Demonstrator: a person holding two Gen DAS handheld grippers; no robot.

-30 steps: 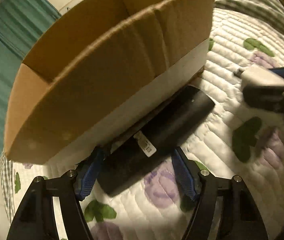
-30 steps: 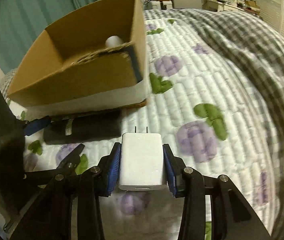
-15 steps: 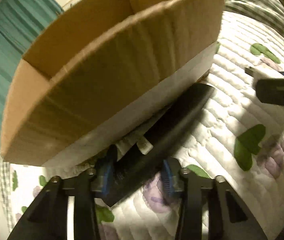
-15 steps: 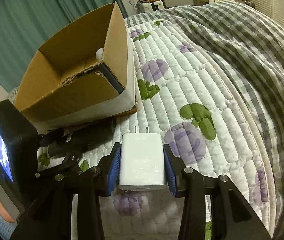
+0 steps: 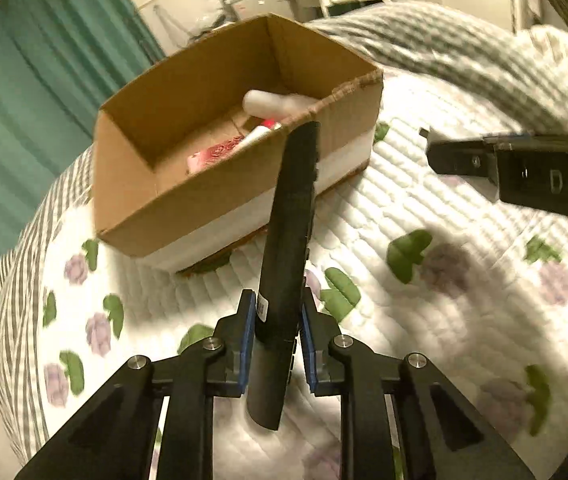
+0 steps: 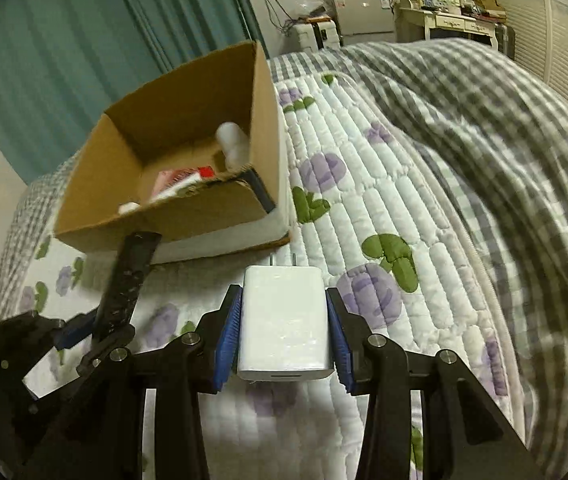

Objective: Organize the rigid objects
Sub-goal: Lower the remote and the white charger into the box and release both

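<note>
My left gripper (image 5: 275, 332) is shut on a long black remote control (image 5: 288, 240) and holds it in the air, its far end pointing at the open cardboard box (image 5: 163, 208). The remote also shows in the right wrist view (image 6: 125, 280), left of my right gripper (image 6: 284, 320). My right gripper is shut on a white charger plug (image 6: 286, 320) with its prongs forward, above the quilt. The box (image 6: 219, 204) holds a white bottle (image 5: 271, 102), a tube with a red cap (image 6: 203, 172) and a pink packet (image 5: 215, 152).
The box stands on a white quilted bedspread (image 6: 384, 200) with purple flowers and green leaves. A grey checked blanket (image 6: 504, 152) is heaped on the right. Teal curtains (image 6: 83, 40) hang behind the box. A desk and appliances (image 6: 404, 12) stand at the far wall.
My left gripper closed on the remote, lifted it off the quilt beside the box and drew back and up. The inside of the box came into view. My right gripper kept the charger and rose slightly.
</note>
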